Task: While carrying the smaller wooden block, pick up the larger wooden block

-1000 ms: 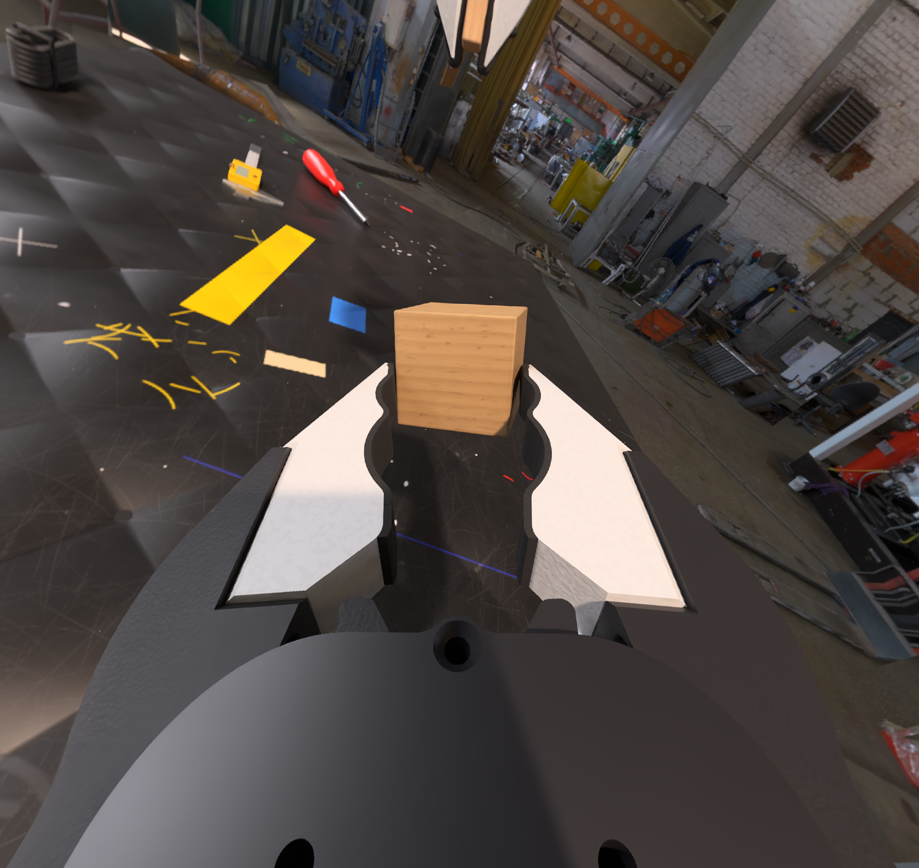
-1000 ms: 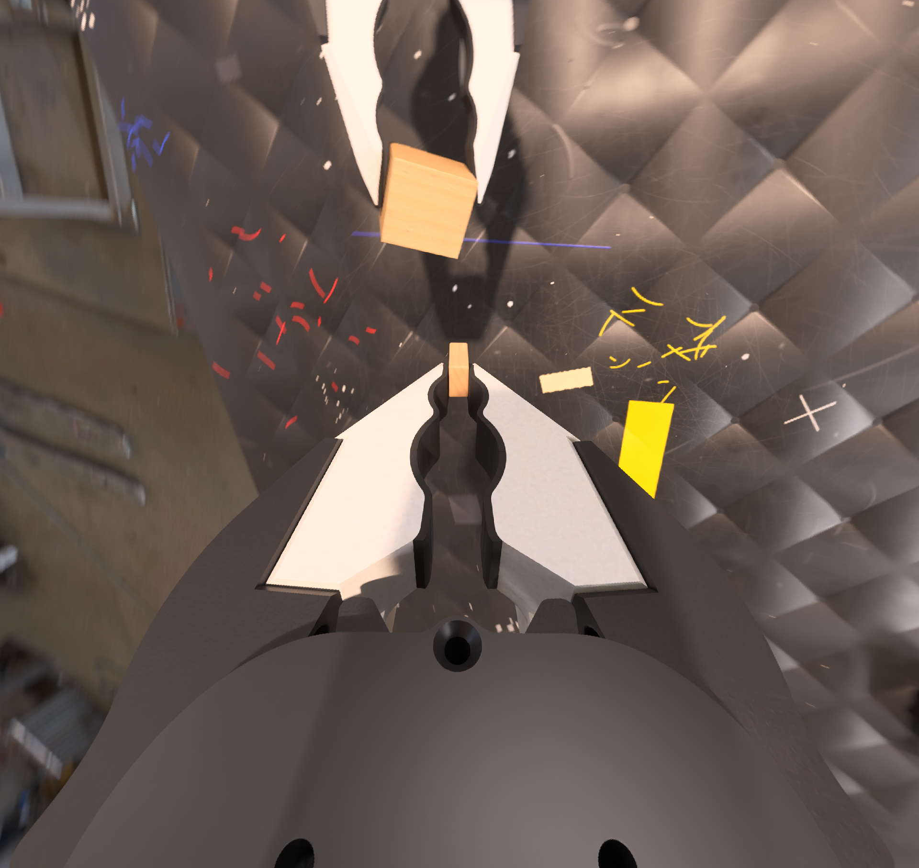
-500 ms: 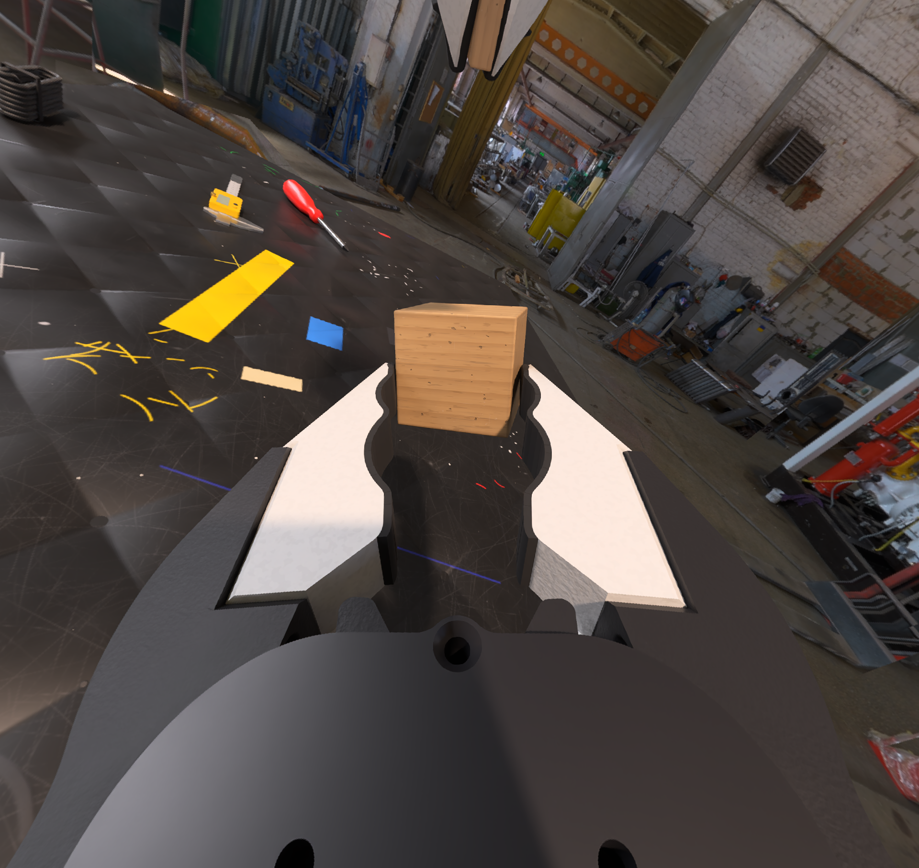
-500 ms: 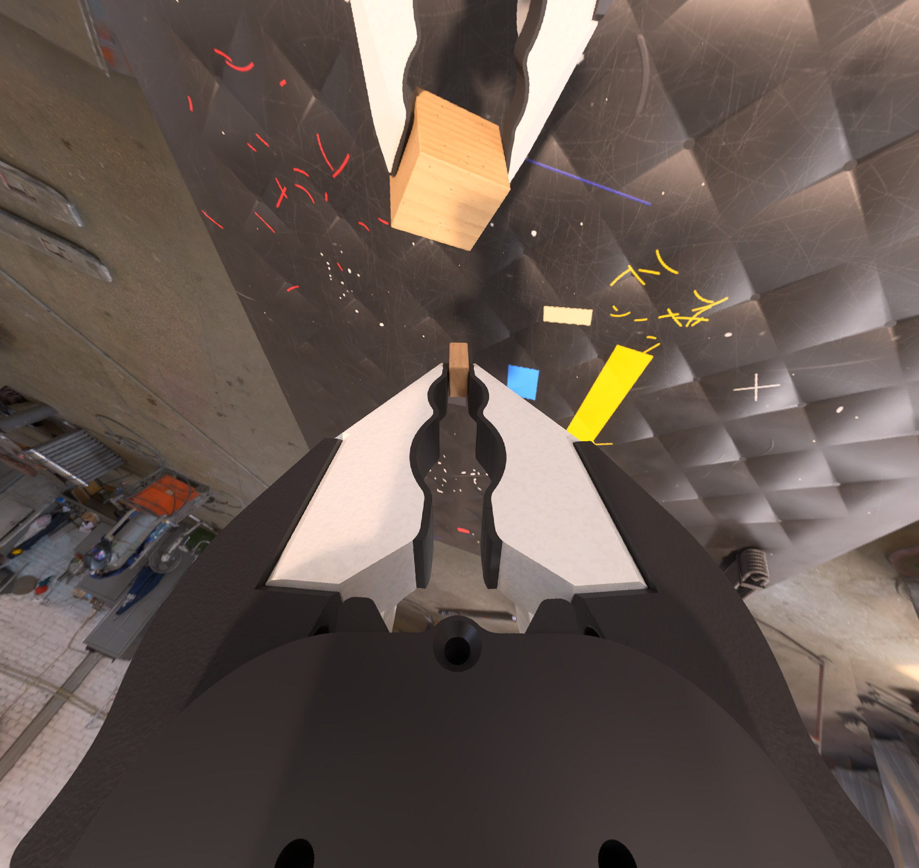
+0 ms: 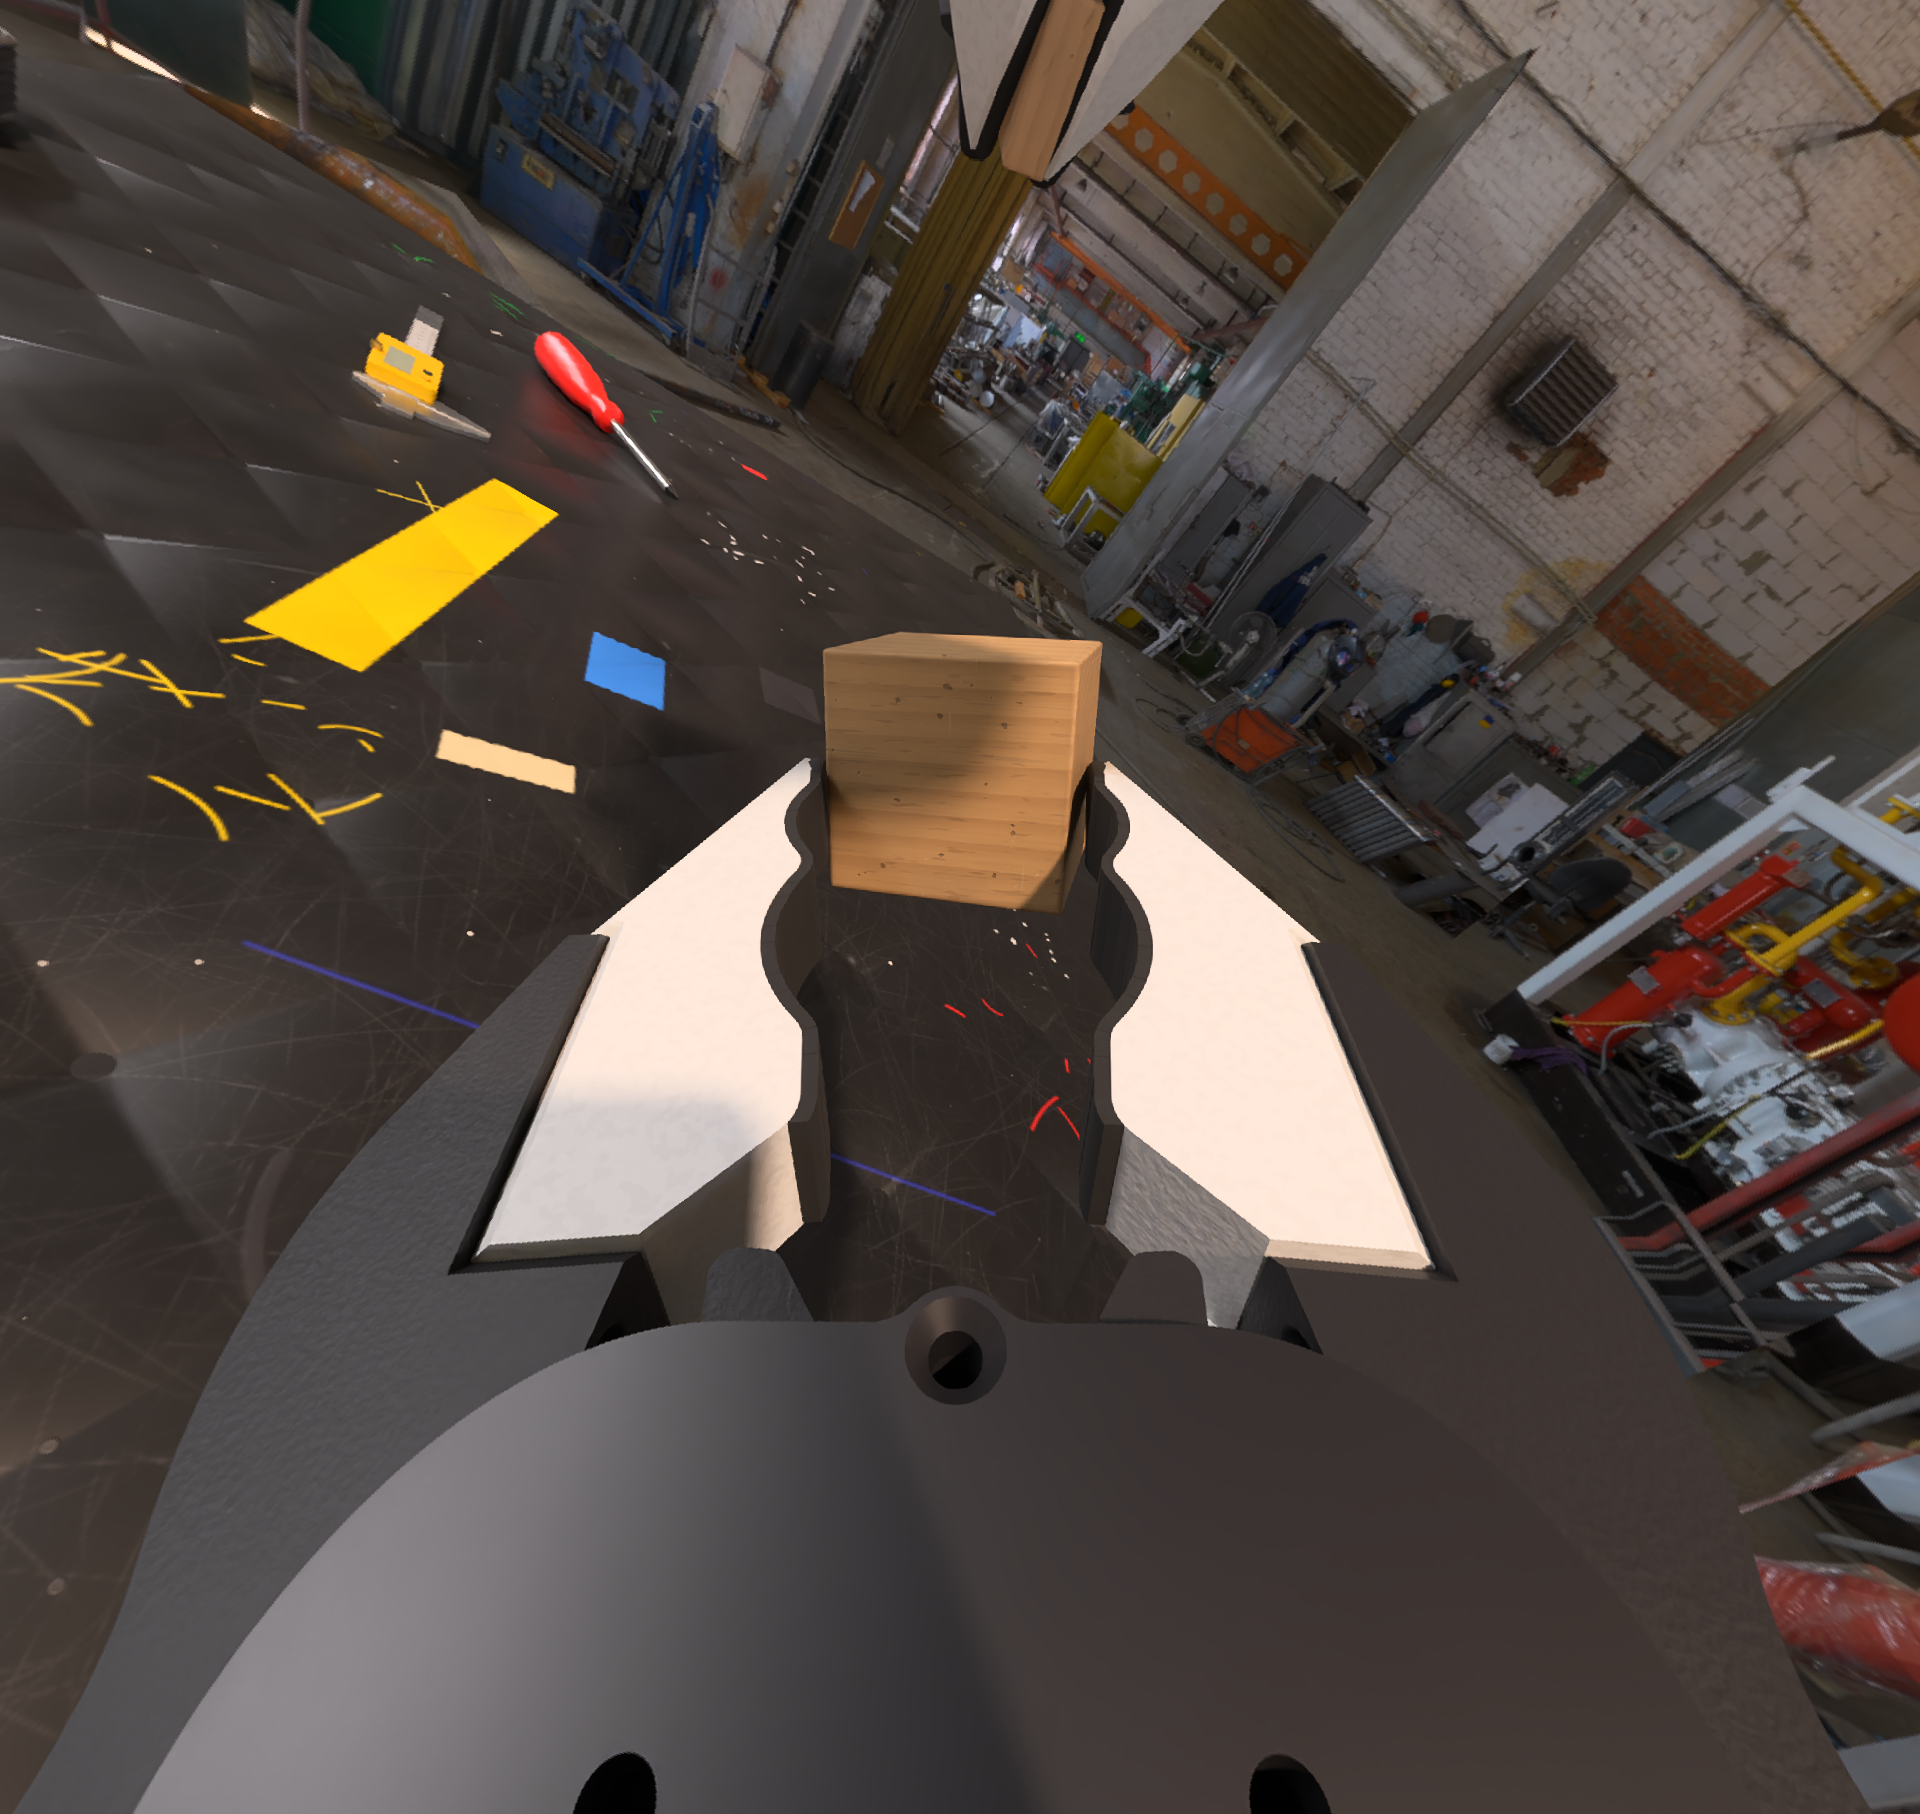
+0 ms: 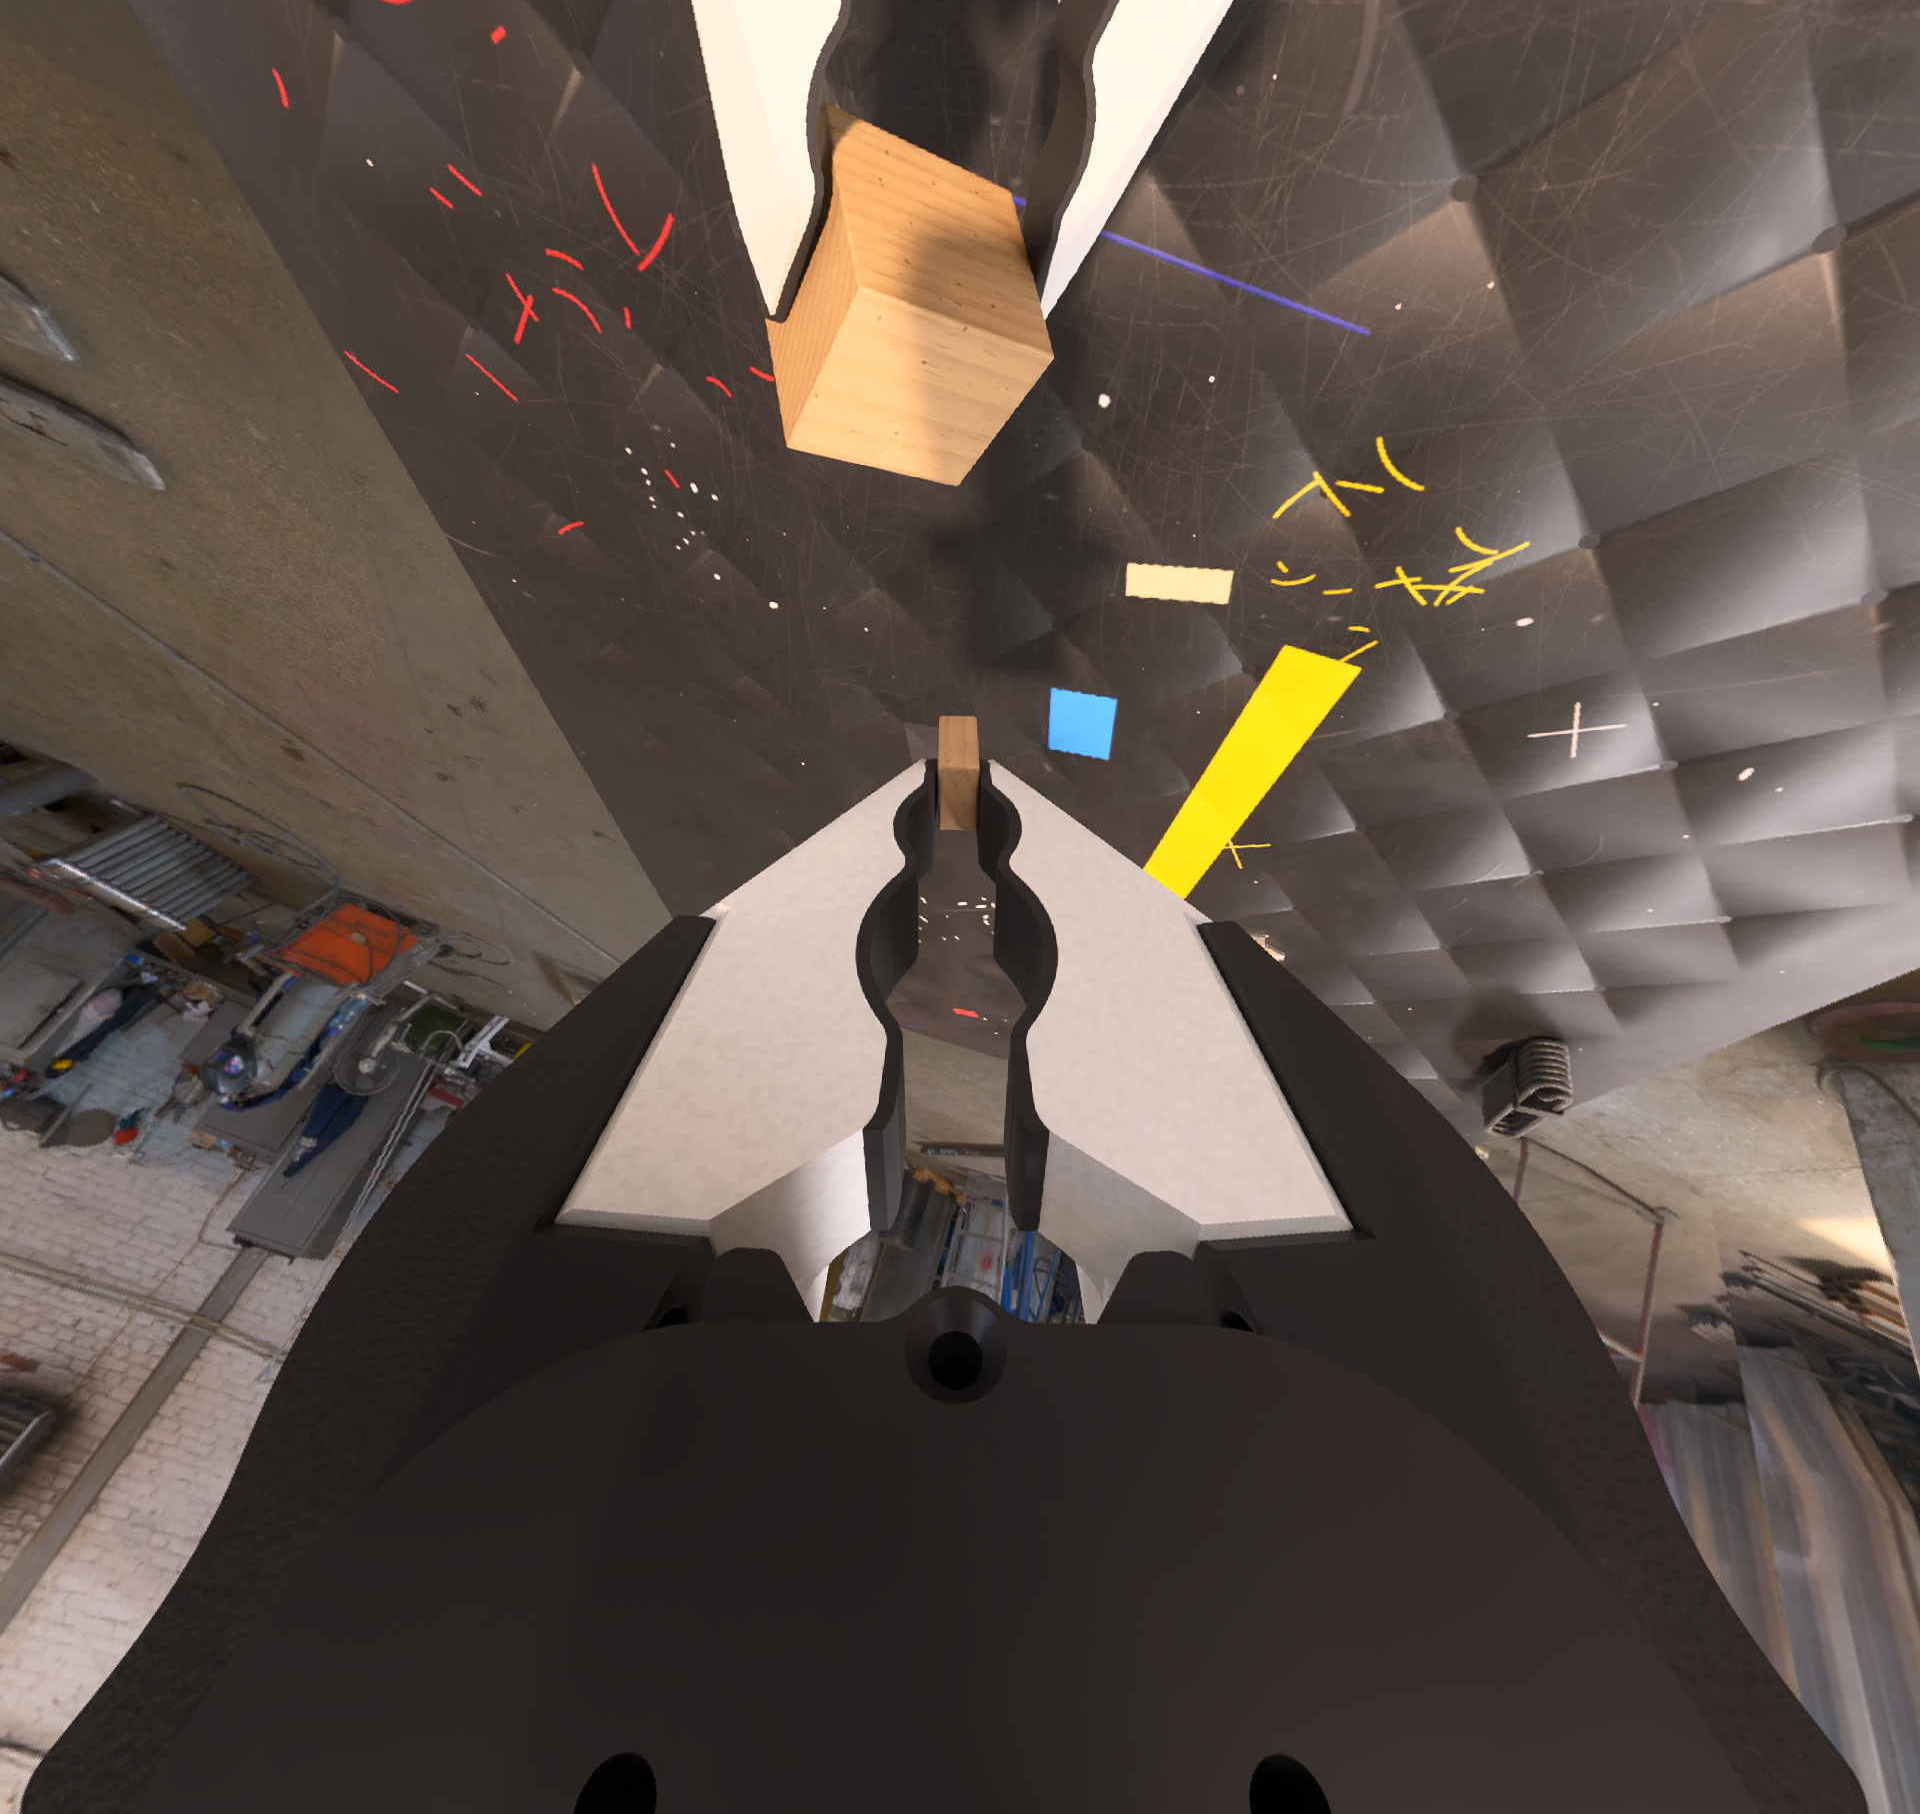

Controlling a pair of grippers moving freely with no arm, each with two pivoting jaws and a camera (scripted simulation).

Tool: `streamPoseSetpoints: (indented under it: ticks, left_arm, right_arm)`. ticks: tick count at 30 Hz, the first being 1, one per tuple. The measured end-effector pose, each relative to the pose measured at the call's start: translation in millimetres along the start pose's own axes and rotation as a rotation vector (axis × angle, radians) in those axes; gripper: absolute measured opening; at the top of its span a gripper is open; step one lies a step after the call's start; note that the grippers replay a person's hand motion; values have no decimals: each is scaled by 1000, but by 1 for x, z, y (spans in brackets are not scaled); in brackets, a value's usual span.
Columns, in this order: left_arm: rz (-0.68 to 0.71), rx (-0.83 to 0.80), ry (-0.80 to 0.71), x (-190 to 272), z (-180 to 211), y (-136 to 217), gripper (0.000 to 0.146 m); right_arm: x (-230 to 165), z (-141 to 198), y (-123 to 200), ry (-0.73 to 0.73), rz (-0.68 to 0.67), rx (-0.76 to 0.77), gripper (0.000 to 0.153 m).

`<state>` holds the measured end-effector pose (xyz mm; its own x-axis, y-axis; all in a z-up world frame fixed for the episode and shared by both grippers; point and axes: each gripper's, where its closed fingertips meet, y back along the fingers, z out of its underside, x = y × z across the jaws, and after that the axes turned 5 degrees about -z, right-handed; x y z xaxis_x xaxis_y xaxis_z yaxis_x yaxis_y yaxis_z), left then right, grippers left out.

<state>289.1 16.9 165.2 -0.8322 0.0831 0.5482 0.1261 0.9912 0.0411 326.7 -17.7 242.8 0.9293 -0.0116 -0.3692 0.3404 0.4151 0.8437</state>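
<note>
My left gripper [image 5: 956,777] is shut on the larger wooden block [image 5: 951,777], a light-brown cube held between its fingertips above the dark table. The cube also shows in the right wrist view [image 6: 914,320], held by the left gripper [image 6: 914,299] at the top. My right gripper [image 6: 958,777] is shut on the smaller wooden block [image 6: 957,772], a thin slab pinched at its tips. In the left wrist view the right gripper [image 5: 1039,143] hangs at the top with the slab [image 5: 1049,81] in it, higher and farther off than the cube.
The dark quilted table [image 5: 156,933] carries flat yellow [image 5: 405,569], blue [image 5: 624,669] and cream [image 5: 506,762] patches, a red screwdriver [image 5: 587,393] and a small yellow tool [image 5: 403,370]. The table edge drops to the workshop floor on the right [image 5: 1195,829].
Both grippers have risen and tilted with their blocks still held. In the right wrist view the cube and the left gripper have grown larger and closer.
</note>
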Motion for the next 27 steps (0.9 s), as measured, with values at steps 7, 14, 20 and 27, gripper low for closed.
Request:
streamPoseSetpoints:
  ticks: [7, 14, 20, 27]
  left_arm:
    - [6, -31, 21, -2, 8, -5, 50]
    - [7, -5, 40, -7, 6, -5, 50]
    - [-10, 24, 25, -13, 2, 0, 50]
    - [-20, 70, 40, -18, -5, 12, 50]
  right_arm:
    - [4, -1, -7, 9, -9, -47, 6]
    - [8, 1, -8, -27, -47, -68, 6]
    - [14, -7, 1, 1, -43, 4, 6]
    - [23, -19, 13, 48, -40, 252, 6]
